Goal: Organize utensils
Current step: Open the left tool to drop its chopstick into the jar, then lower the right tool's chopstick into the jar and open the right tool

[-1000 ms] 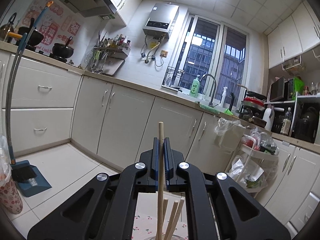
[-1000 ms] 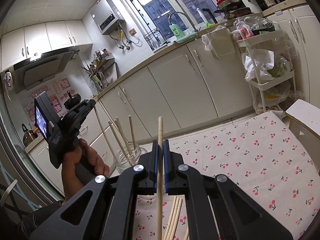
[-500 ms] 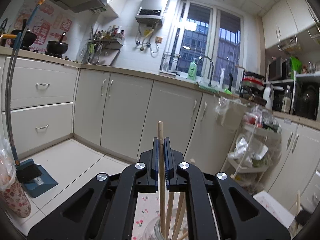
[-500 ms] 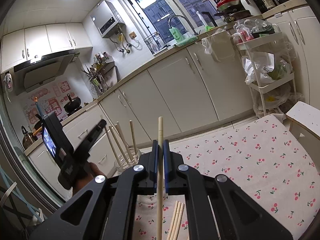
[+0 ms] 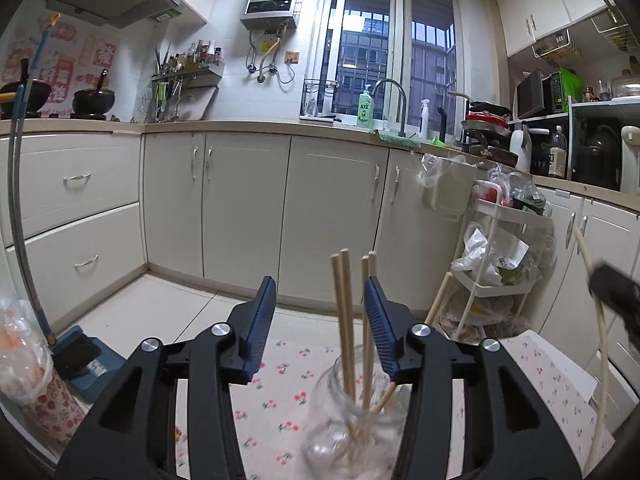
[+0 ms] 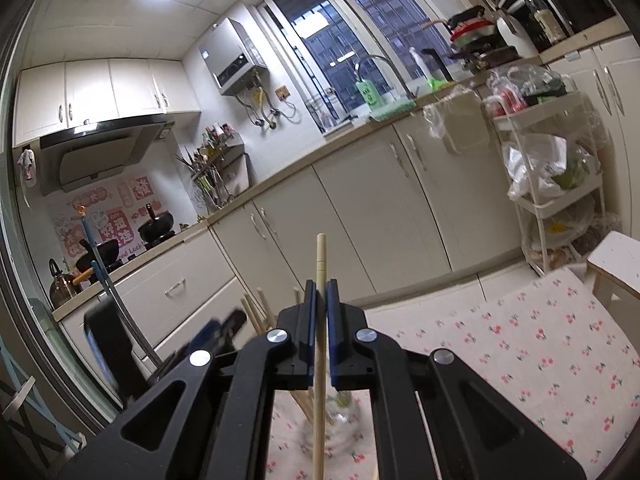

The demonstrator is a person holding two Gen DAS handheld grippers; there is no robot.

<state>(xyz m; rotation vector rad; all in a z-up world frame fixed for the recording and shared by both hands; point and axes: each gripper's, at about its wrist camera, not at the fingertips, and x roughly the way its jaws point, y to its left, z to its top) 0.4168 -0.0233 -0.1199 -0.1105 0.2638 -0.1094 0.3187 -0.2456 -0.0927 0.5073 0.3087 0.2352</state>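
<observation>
My left gripper (image 5: pixel 320 308) is open and empty, just above a clear glass jar (image 5: pixel 352 428) that holds several wooden chopsticks (image 5: pixel 344 320) standing upright. My right gripper (image 6: pixel 321 312) is shut on a pale chopstick (image 6: pixel 320 264), held upright, with the jar (image 6: pixel 340 428) blurred right behind its jaws. In the left wrist view the right gripper (image 5: pixel 616 300) shows as a dark blur at the far right with its chopstick (image 5: pixel 596 300). In the right wrist view the left gripper (image 6: pixel 224 332) is blurred at the lower left.
A cherry-print cloth (image 6: pixel 540 352) covers the table (image 5: pixel 272 400). A white stool (image 6: pixel 616 260) and a white trolley (image 6: pixel 560 200) with bags stand to the right. Kitchen cabinets (image 5: pixel 240 208) run behind. A dustpan and broom (image 5: pixel 80 356) sit on the floor at left.
My left gripper opened and let its chopstick drop into the jar. My right gripper carried its chopstick left, close over the jar.
</observation>
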